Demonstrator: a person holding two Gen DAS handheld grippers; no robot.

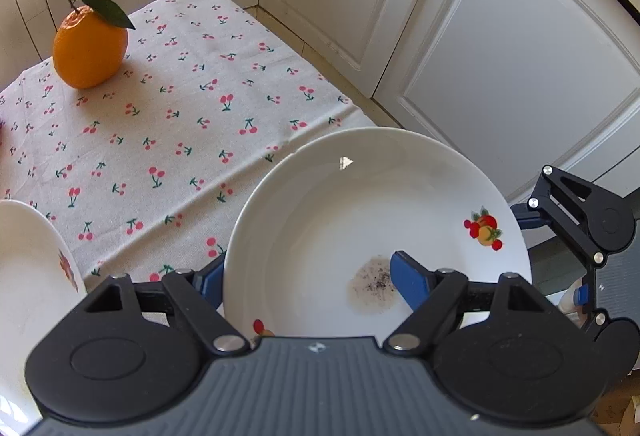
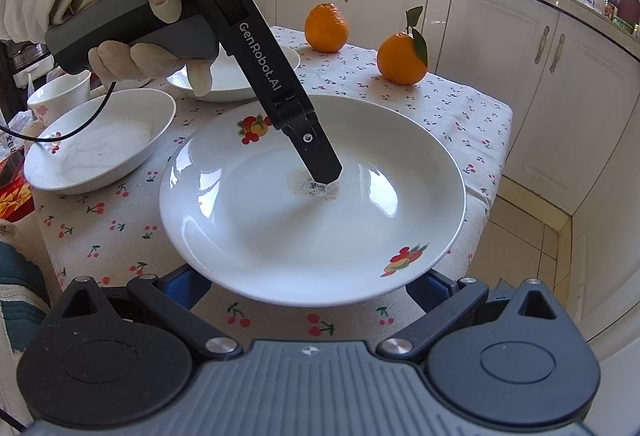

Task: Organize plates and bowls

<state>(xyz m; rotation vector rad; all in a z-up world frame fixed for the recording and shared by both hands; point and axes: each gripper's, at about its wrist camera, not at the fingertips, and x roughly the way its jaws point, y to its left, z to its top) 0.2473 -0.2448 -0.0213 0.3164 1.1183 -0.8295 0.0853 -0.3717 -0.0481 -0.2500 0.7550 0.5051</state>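
Between left tongs [image 1: 308, 278], plate [image 1: 360, 203] rim clenched, right tongs [image 2: 308, 286] released beneath.

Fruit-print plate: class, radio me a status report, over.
Left gripper shut on plate rim. Right gripper open at near edge. Stain in plate; bowl, leafy orange stand clear.

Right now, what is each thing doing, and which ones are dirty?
Plate, dirty spot in middle, pinched by left tongs.
Left tongs, shut on plate.
Right tongs, open, tips under plate's near rim.
Bowl, grubby inside, resting on cloth.
Leafy orange, whole, on cloth.
Plain orange, whole, on cloth.
Cup, upright.
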